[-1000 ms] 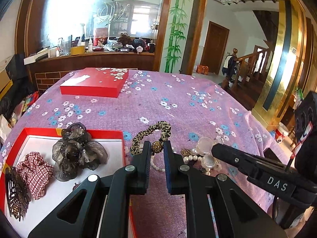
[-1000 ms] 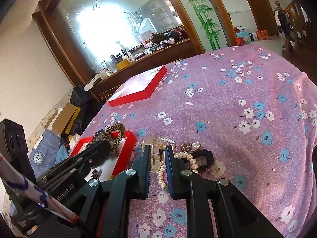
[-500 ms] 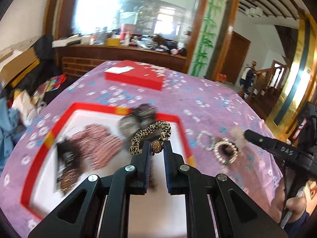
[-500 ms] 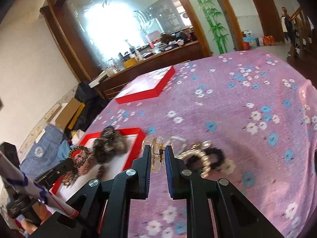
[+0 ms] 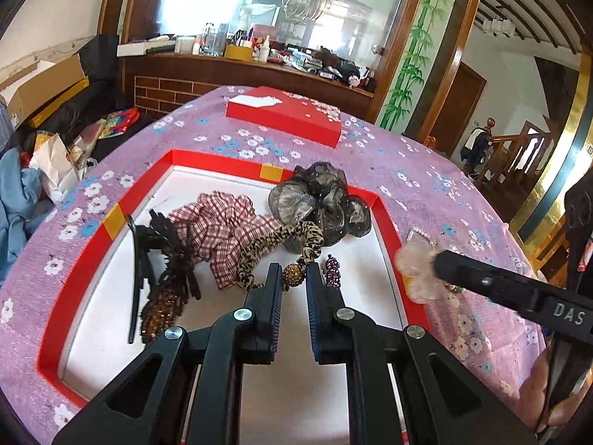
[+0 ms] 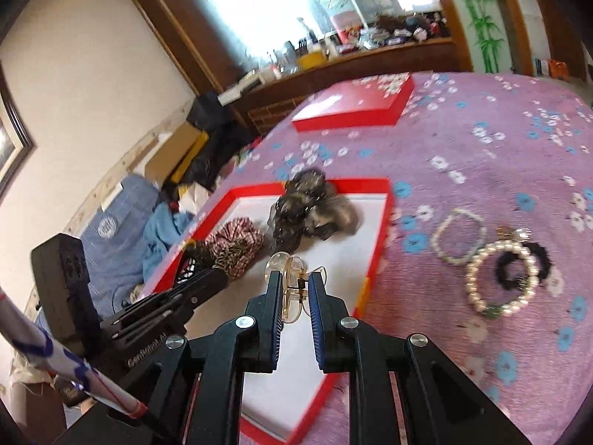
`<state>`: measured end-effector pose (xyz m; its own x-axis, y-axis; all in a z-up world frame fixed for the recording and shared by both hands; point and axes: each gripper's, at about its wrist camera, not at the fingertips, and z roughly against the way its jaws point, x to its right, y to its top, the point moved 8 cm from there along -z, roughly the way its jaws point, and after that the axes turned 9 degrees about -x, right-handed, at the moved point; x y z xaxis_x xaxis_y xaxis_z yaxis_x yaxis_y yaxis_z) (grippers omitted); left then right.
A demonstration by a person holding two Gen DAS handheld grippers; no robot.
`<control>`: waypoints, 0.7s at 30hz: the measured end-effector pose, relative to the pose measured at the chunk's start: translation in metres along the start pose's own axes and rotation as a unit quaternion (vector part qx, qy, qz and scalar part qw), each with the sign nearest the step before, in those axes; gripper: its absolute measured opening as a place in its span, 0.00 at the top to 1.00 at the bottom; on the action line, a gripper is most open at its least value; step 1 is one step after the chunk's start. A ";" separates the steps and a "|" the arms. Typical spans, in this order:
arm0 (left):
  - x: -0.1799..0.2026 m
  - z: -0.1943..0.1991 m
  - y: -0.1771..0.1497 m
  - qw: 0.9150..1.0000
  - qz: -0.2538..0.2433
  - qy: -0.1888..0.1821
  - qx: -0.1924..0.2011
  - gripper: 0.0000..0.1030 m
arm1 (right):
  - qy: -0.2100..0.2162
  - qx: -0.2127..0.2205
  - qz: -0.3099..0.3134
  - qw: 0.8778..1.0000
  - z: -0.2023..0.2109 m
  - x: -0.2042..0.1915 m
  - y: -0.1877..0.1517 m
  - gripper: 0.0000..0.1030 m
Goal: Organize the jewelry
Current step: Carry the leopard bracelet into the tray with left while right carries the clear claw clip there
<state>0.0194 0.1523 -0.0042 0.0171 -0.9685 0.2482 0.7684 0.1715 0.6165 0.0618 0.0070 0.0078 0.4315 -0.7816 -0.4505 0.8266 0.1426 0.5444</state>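
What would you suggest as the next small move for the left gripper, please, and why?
Probably lower slightly and open the left gripper: it is shut on the leopard-print hair tie with a gold bead, already over the white floor of the red-rimmed box, beside the checked red scrunchie.

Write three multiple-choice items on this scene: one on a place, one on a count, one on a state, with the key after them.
1. Where does the checked scrunchie lie?
A. on the flowered cloth
B. in the open red box
C. on the closed red box

2. How many pearl bracelets lie on the cloth right of the open box in the right wrist view?
A. two
B. none
C. five

3. What is the left tool doing?
A. standing wide open over nothing
B. gripping the leopard hair tie by its gold bead
C. gripping a pearl bracelet

Key: B, it rests on the box's white floor; A, a small bracelet and a large one show; B, the bead sits between the closed fingers.
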 end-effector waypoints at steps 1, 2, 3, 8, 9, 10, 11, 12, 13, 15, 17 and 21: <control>0.000 -0.003 -0.001 1.000 0.000 0.001 -0.002 0.88 | -0.003 -0.003 0.002 1.000 -0.006 -0.001 0.002 0.85; -0.002 -0.007 -0.002 1.000 0.002 0.002 -0.008 0.88 | -0.008 -0.005 0.004 1.000 -0.011 -0.001 0.004 0.85; -0.002 -0.009 -0.003 1.000 0.005 -0.004 -0.013 0.88 | -0.018 -0.007 0.007 1.000 -0.017 0.000 0.006 0.85; -0.003 -0.014 -0.004 1.000 0.013 -0.016 -0.022 0.88 | -0.035 -0.021 -0.004 0.999 -0.041 0.013 0.009 0.85; -0.003 -0.015 -0.004 0.999 0.014 -0.017 -0.024 0.88 | -0.036 -0.024 -0.006 0.999 -0.045 0.014 0.009 0.85; -0.003 -0.016 -0.004 0.999 0.015 -0.019 -0.026 0.88 | -0.038 -0.027 -0.005 0.999 -0.049 0.016 0.008 0.85; -0.002 -0.017 -0.004 0.999 0.015 -0.020 -0.027 0.88 | -0.039 -0.028 -0.004 0.999 -0.050 0.016 0.008 0.85; -0.002 -0.018 -0.004 0.999 0.015 -0.020 -0.028 0.88 | -0.041 -0.028 -0.001 0.999 -0.051 0.015 0.008 0.85; -0.002 -0.018 -0.005 0.999 0.015 -0.020 -0.029 0.88 | -0.044 -0.026 0.003 0.999 -0.051 0.015 0.008 0.85; -0.002 -0.021 -0.005 0.999 0.017 -0.020 -0.034 0.88 | -0.049 -0.024 0.006 0.999 -0.052 0.014 0.009 0.84; -0.003 -0.023 -0.005 0.999 0.019 -0.020 -0.038 0.88 | -0.047 -0.026 0.002 0.999 -0.054 0.017 0.009 0.84; -0.004 -0.025 -0.005 0.999 0.018 -0.020 -0.041 0.88 | -0.043 -0.032 -0.008 0.999 -0.056 0.023 0.008 0.84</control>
<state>0.0313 0.1506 -0.0267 0.0211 -0.9537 0.2999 0.8171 0.1893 0.5445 0.0984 0.0247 -0.0381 0.3869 -0.8335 -0.3945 0.8560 0.1656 0.4897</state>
